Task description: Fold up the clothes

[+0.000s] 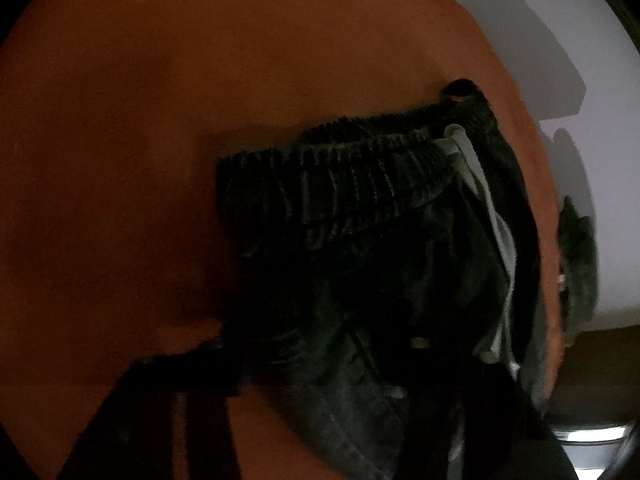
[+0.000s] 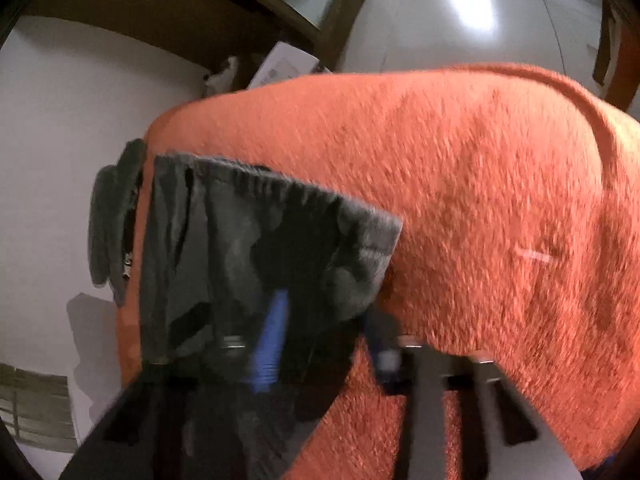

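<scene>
The right gripper (image 2: 320, 364) is nearest the work: the dark grey corduroy trousers with a ribbed elastic waistband (image 2: 256, 240) drape over its left finger, though whether it pinches them I cannot tell. The left gripper (image 1: 304, 392) lies in shadow, its grip equally unclear. Beyond, the waistband runs crosswise over the orange terry-cloth surface (image 2: 500, 200).
</scene>
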`<state>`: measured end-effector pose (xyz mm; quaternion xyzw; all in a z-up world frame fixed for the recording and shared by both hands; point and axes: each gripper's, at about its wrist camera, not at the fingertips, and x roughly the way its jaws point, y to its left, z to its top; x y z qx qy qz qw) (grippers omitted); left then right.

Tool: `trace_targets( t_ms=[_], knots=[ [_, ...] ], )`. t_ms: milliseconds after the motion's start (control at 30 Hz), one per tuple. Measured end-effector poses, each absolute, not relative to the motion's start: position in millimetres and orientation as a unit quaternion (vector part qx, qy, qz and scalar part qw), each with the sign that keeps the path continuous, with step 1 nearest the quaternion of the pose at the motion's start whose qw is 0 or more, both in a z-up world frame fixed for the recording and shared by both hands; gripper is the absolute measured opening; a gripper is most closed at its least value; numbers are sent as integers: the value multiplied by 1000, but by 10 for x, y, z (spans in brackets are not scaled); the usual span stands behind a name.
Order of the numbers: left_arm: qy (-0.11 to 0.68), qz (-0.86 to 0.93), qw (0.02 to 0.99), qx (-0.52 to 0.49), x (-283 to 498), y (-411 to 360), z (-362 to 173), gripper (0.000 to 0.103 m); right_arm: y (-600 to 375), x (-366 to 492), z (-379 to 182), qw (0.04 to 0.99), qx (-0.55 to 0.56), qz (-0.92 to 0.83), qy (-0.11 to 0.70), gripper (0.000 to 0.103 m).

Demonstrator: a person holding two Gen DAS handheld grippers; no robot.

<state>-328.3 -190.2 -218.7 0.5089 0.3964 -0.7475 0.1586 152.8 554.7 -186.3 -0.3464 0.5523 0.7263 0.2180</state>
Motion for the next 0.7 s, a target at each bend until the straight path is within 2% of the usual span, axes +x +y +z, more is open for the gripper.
trace_targets(
  t_ms=[33,67,100,233,500,700],
  knots=[
    [401,-747,161,505,-3262,-1919,-2186,24,5569,1531,-1864,212,-344,729,553,8],
    [425,-742,157,494,-3210,-1967,-2197,17,5583,1533,-1872,207,-341,730,556,7],
    [448,-737,154,482,-3158,-2016,-2209,15,5590,1546,-1867,203,-338,729,560,6],
    [510,-729,126,439,-2943,-2113,-2105,14,5580,1548,-1744,188,-325,731,569,6],
    [538,-744,68,391,-2584,-1945,-1399,13,5520,1610,-923,131,-293,770,551,5],
    [503,-738,103,437,-3200,-1969,-959,13,5505,1343,-215,101,-322,806,487,5]
  ],
)
